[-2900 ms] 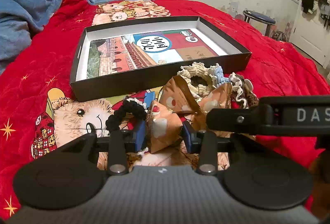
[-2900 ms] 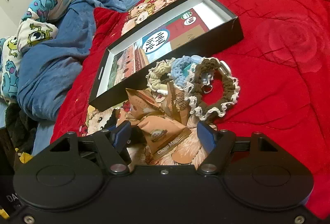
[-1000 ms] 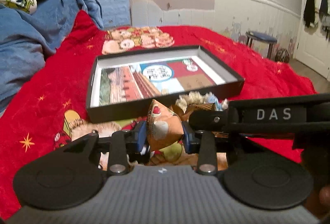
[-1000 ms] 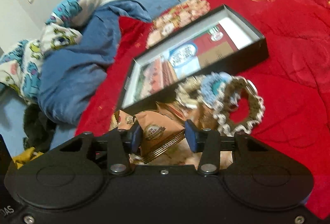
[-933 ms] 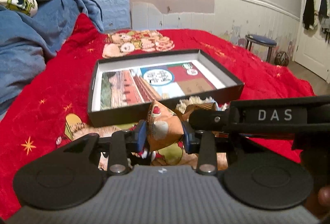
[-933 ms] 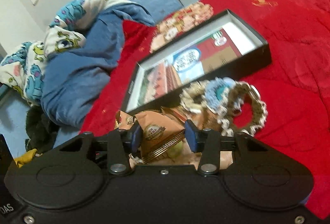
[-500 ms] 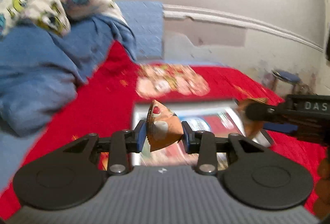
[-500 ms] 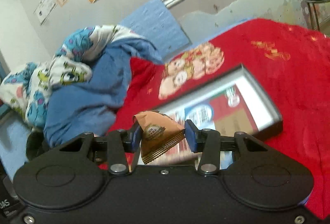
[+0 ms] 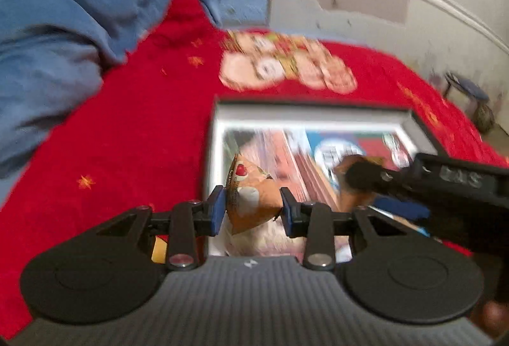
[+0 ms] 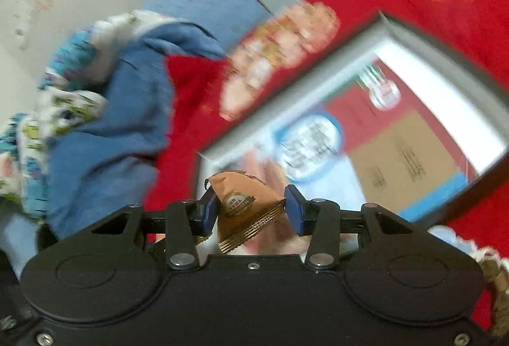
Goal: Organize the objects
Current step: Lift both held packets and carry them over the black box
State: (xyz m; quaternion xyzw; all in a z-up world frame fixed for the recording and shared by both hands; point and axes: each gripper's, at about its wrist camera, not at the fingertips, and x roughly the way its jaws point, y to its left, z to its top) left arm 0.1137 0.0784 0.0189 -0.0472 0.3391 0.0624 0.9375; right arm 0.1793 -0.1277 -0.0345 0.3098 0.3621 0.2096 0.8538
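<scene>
Pinching an orange snack packet [image 9: 251, 202] between its blue pads, the left gripper [image 9: 251, 212] hangs above the near-left corner of the black box [image 9: 423, 126], which lies open on the red blanket [image 9: 127, 136]. The right gripper [image 10: 251, 214] is clamped on a brown sachet [image 10: 246, 206] with a round seal, also over the box's [image 10: 423, 37] printed floor. Crocheted scrunchies [image 10: 493, 263] show at the right wrist view's lower right edge, outside the box.

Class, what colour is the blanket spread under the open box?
Red, with small gold star marks: the blanket shows best in the left wrist view, beside the box.
</scene>
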